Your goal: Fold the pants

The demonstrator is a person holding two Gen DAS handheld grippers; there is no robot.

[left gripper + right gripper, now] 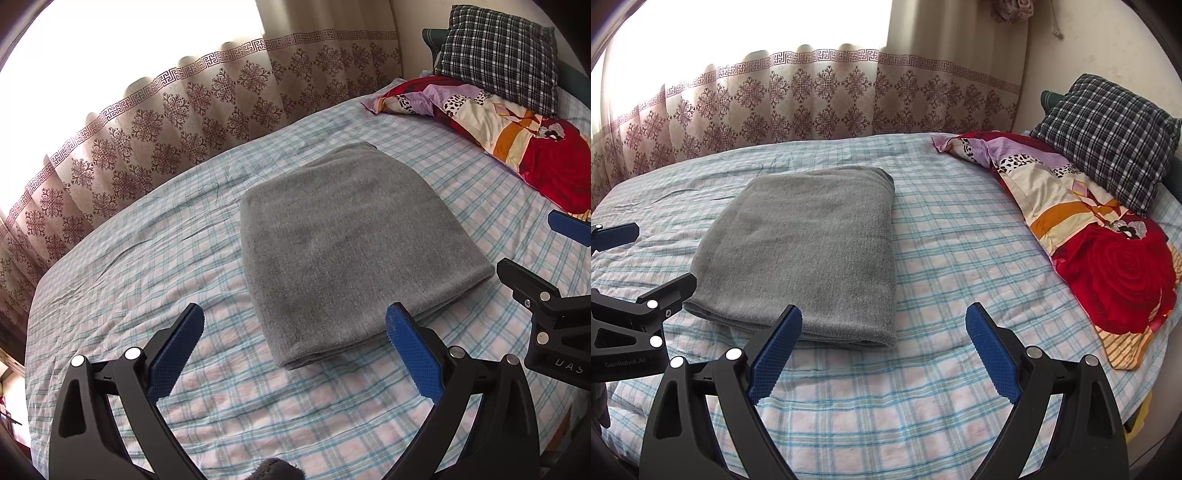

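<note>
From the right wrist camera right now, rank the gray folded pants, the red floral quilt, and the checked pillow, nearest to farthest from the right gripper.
1. Gray folded pants, just ahead and left of the right gripper.
2. Red floral quilt, off to the right.
3. Checked pillow, far right corner, behind the quilt.

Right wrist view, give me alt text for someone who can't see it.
Folded grey pants lie flat on a plaid bed sheet, with the open right gripper in the foreground holding nothing. The left gripper shows at the left edge; pillows sit far right.
</note>
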